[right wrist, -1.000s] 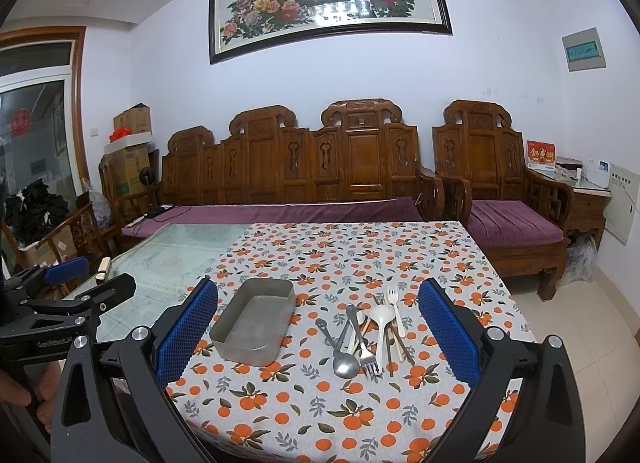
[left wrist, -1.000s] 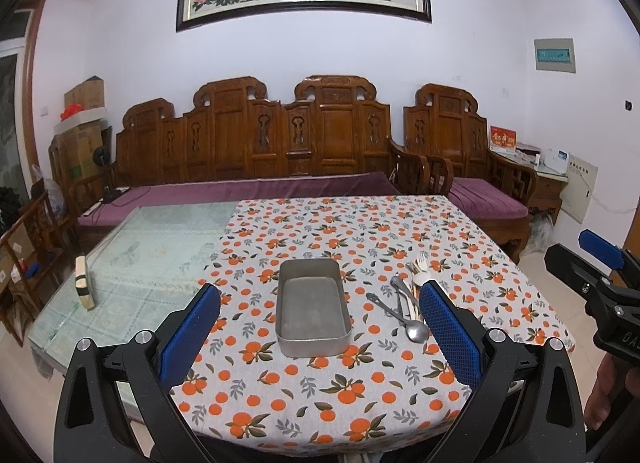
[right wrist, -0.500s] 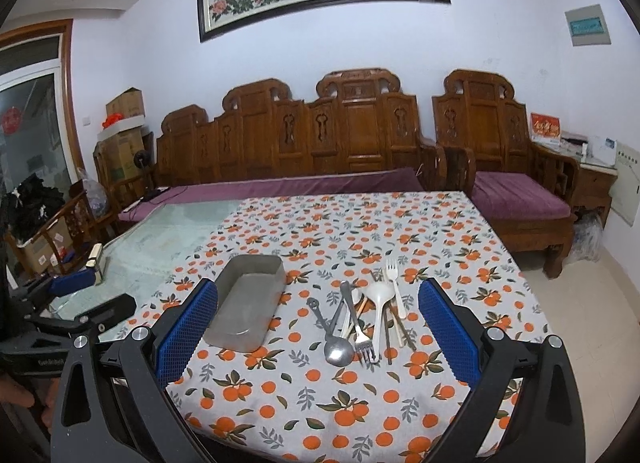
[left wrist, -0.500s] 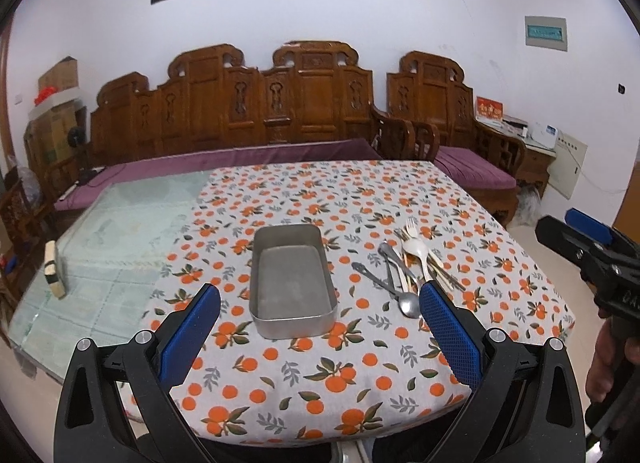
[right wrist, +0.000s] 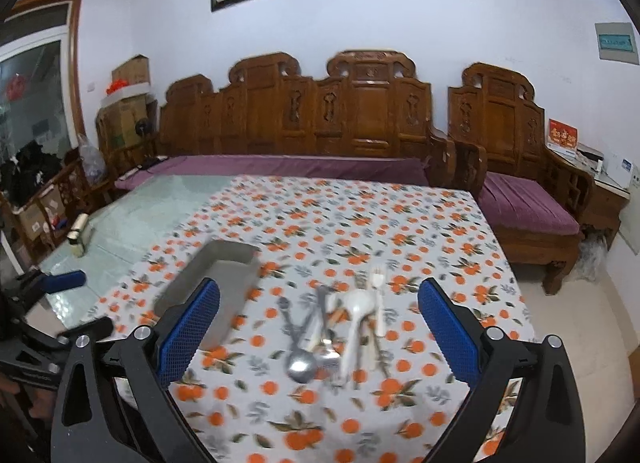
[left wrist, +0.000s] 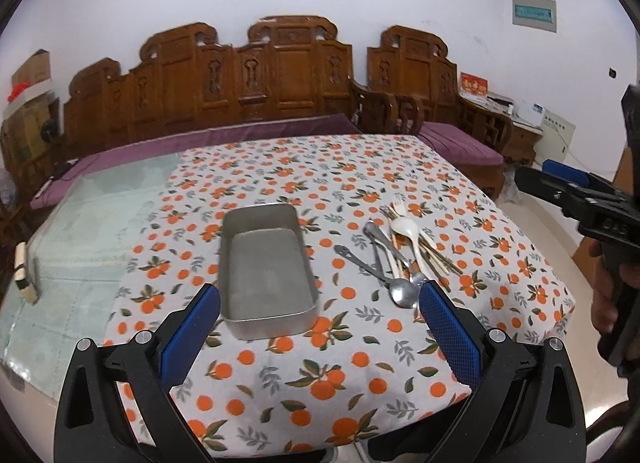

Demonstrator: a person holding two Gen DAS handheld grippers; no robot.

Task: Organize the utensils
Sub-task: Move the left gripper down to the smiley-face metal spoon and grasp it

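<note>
- Hovering above the table's near edge, the left gripper (left wrist: 319, 305) has its jaws spread wide, holding nothing
- Right gripper (right wrist: 319, 303) likewise gapes wide, unloaded
- Metal tray (left wrist: 267, 269) sits mid-tablecloth (left wrist: 400, 167) toward the near edge
- Utensil pile (left wrist: 400, 251), spoons and forks, lies just right of the tray

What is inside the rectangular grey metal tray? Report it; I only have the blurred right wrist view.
Observer: Nothing. The left wrist view shows the rectangular grey metal tray with a bare floor.
Operator: Tell me what the blur hides in the pile beside it.
Observer: Thin brown chopsticks lie under the white plastic spoon.
Operator: Give me the nearest piece.
Observer: A shiny steel spoon, with its bowl towards the table's near edge.
</note>
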